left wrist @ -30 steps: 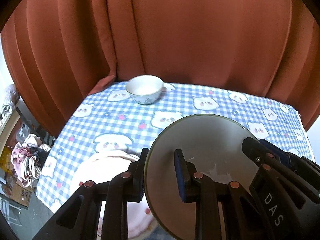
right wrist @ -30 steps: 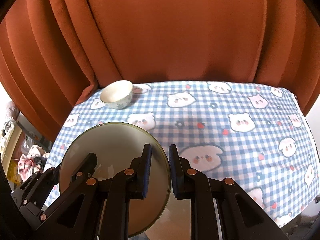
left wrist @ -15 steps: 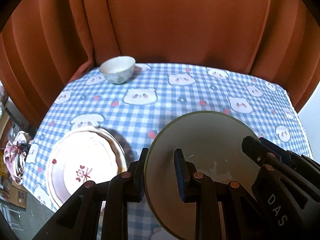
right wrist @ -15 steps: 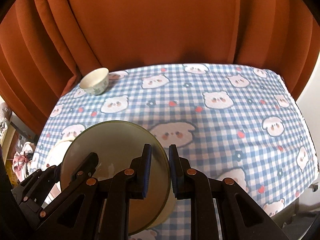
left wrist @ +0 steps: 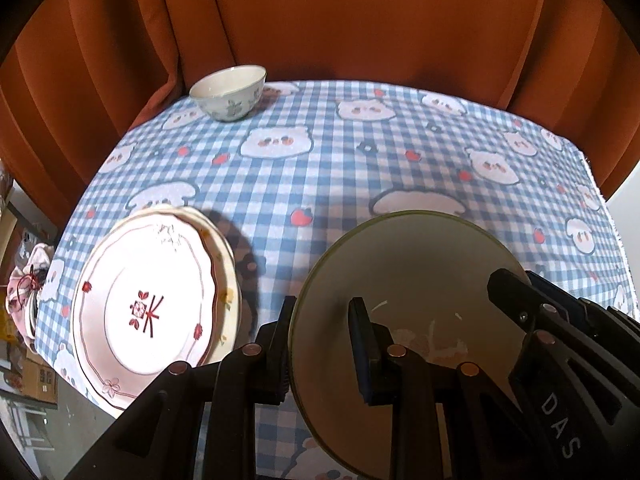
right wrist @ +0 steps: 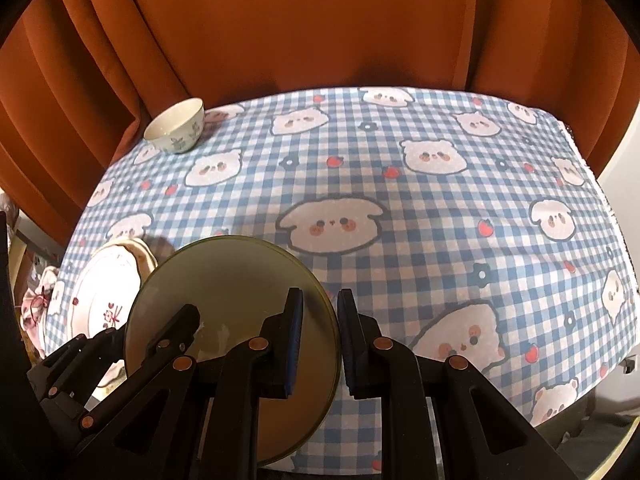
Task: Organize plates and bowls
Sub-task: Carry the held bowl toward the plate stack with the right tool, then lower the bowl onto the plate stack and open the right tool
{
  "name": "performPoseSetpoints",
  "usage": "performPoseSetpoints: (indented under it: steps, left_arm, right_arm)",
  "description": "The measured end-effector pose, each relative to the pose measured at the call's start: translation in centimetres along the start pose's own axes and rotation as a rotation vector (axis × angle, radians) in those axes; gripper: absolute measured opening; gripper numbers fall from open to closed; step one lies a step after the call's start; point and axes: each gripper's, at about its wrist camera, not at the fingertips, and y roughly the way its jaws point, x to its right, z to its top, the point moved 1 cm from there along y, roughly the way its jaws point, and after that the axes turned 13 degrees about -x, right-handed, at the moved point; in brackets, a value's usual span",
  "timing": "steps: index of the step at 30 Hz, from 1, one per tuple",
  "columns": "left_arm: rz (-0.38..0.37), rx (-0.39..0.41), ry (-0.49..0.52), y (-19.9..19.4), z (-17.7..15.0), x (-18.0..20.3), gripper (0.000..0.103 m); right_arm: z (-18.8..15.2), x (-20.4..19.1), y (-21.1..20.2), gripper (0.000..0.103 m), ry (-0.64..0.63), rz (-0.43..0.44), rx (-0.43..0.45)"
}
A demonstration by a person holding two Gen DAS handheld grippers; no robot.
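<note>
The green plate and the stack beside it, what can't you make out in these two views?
- Green plate: near rim cut off by the left wrist view's bottom edge; underside hidden.
- Plate stack: lower plate mostly covered by the top one; in the right wrist view, partly behind the green plate.
- Bowl: contents too small.

bowl far-left, stacked plates near-left, seemingly two
</note>
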Motion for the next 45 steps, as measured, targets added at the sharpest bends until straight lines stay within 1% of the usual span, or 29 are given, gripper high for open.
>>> performPoseSetpoints:
  steps: [7, 10, 16, 19, 20, 21, 24, 25, 27, 28, 29, 30, 31, 32, 34, 37, 41, 45]
  left_arm:
    - [0.013, -0.045, -0.015, 1.7, 0.0, -0.2, 0.023]
    - [0.007, -0.071, -0.020, 2.5, 0.0, -0.3, 0.023]
    - [0.040, -0.061, 0.001, 2.7, 0.1, 0.3, 0.023]
    - [0.040, -0.063, 0.003, 2.7, 0.1, 0.3, 0.023]
    - [0.033, -0.066, 0.003, 2.7, 0.0, 0.4, 0.025]
    - [0.029, -0.067, 0.005, 2.8, 0.1, 0.3, 0.030]
    - [0.008, -0.069, 0.017, 2.8, 0.1, 0.3, 0.034]
    - [0.002, -0.074, 0.022, 2.8, 0.1, 0.2, 0.036]
    - [-0.019, -0.090, 0.033, 3.1, 0.0, 0.1, 0.040]
    - [-0.039, -0.092, 0.037, 3.1, 0.0, 0.0, 0.042]
    - [-0.049, -0.091, 0.039, 3.0, 0.0, -0.1, 0.051]
    - [-0.062, -0.086, 0.044, 2.9, 0.0, -0.3, 0.064]
    - [-0.074, -0.079, 0.052, 2.7, -0.1, -0.4, 0.069]
    - [-0.081, -0.069, 0.060, 2.4, -0.2, -0.5, 0.072]
    - [-0.089, -0.053, 0.075, 1.7, -0.2, -0.9, 0.073]
    - [-0.111, -0.033, 0.077, 0.6, 0.1, -2.1, 0.078]
    - [-0.114, -0.009, 0.074, -0.6, 0.6, -4.4, 0.079]
    - [-0.121, 0.006, 0.071, -1.6, 1.2, -6.9, 0.078]
  right_arm:
    - [0.0, -0.2, 1.8, 0.021, -0.013, 0.004, -0.043]
    - [0.1, 0.0, 2.6, 0.021, -0.010, 0.011, -0.062]
    - [0.3, 0.0, 3.4, 0.021, -0.025, 0.002, -0.066]
    - [0.1, -0.1, 3.4, 0.021, -0.033, -0.012, -0.066]
    - [0.1, -0.1, 3.4, 0.023, -0.032, -0.016, -0.070]
    - [0.2, -0.1, 3.5, 0.024, -0.033, -0.015, -0.074]
    - [0.1, 0.0, 3.6, 0.025, -0.022, -0.009, -0.076]
    - [0.1, 0.1, 3.6, 0.029, -0.018, -0.004, -0.080]
    - [0.1, 0.1, 4.1, 0.041, -0.003, 0.009, -0.111]
    - [0.1, 0.1, 4.2, 0.051, 0.003, 0.008, -0.121]
    - [0.0, 0.1, 4.2, 0.056, 0.007, -0.008, -0.124]
    - [0.0, 0.0, 4.1, 0.057, 0.011, -0.025, -0.121]
    - [0.0, 0.0, 4.0, 0.059, 0.017, -0.038, -0.117]
    - [-0.1, -0.1, 3.9, 0.065, 0.023, -0.040, -0.116]
    - [-0.2, -0.4, 3.5, 0.068, 0.033, -0.040, -0.108]
    - [-0.2, -1.6, 2.5, 0.068, 0.027, -0.079, -0.079]
    - [0.0, -3.7, 0.8, 0.068, 0.026, -0.116, -0.033]
    - [0.5, -6.1, 0.0, 0.068, 0.010, -0.120, -0.026]
